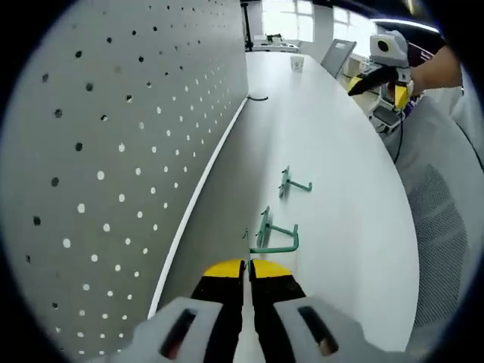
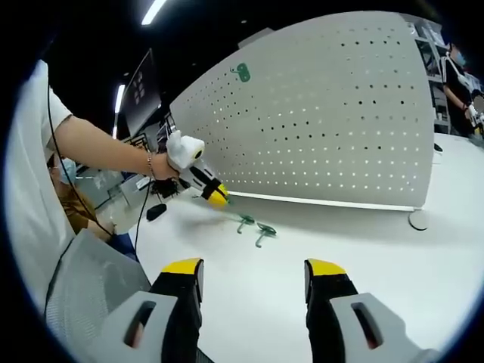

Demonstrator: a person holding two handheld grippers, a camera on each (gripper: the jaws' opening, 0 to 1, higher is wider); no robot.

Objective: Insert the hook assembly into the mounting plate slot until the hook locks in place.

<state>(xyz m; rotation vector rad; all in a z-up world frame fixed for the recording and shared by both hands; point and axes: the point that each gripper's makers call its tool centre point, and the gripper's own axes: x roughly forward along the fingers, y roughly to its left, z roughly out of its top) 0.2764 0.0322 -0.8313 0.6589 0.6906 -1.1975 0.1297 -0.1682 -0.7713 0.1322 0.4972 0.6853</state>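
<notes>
One big pegboard (image 1: 113, 151) is standing along the white counter (image 1: 340, 151). Two green hooks (image 1: 276, 234) are lying on the counter near the board. The left tongs (image 1: 247, 266) are shutting tight beside one hook, maybe pinching its end. It could be slipping loose and missing the hole. The right tongs (image 2: 253, 272) are hanging wide open, holding nothing.
</notes>
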